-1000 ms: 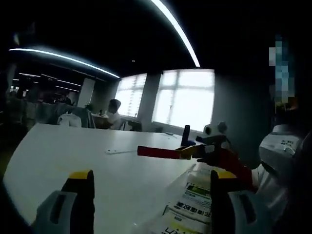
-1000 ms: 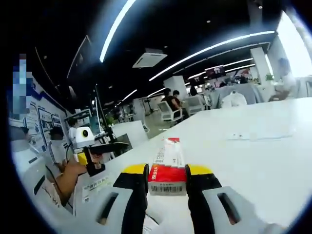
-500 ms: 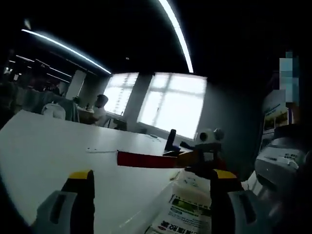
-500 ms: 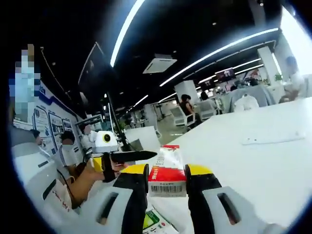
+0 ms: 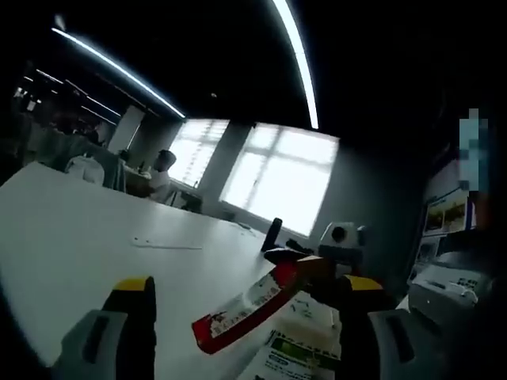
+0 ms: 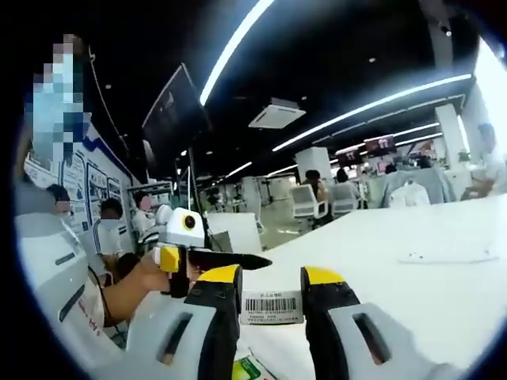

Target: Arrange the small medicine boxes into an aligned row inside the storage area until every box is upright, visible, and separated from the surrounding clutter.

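Jaws of the right gripper [image 6: 271, 289] clamp a red-and-white medicine box [image 6: 272, 306] at lower centre over the white table [image 6: 412, 293], while the left gripper [image 5: 245, 294] stands spread wide, holding nothing, at its frame's bottom.

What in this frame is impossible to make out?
- Storage area: neither view shows it, so no row can be judged.
- Medicine box in the right gripper: only its barcode end shows in the right gripper view; print too small.
- Green-printed boxes: cut off by the left gripper view's bottom edge.
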